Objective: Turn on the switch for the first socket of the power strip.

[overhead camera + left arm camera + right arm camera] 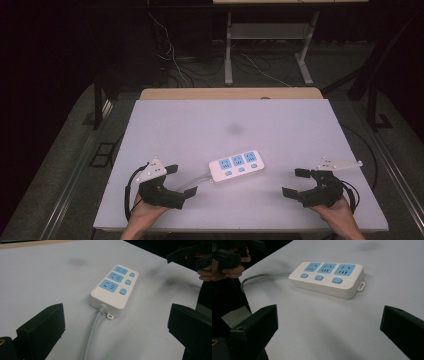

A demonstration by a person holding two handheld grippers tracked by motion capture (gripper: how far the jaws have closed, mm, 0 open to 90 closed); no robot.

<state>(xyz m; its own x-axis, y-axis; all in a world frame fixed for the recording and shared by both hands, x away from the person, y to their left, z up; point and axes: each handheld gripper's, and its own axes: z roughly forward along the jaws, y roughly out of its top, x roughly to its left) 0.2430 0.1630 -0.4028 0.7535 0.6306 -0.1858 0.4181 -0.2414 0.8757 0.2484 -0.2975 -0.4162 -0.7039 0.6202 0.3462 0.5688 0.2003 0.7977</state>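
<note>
Both claws sit at our near edge of the surface, the left claw and right claw each spread wide and holding nothing. Between them, slightly farther out, lies the power strip, its cord running toward our left claw.

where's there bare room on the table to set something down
The whole far half of the table, beyond the power strip, is bare apart from a faint smudge. There's a smaller patch between the strip and the right claw. It's crowded near the left claw, where the cord runs.
</note>
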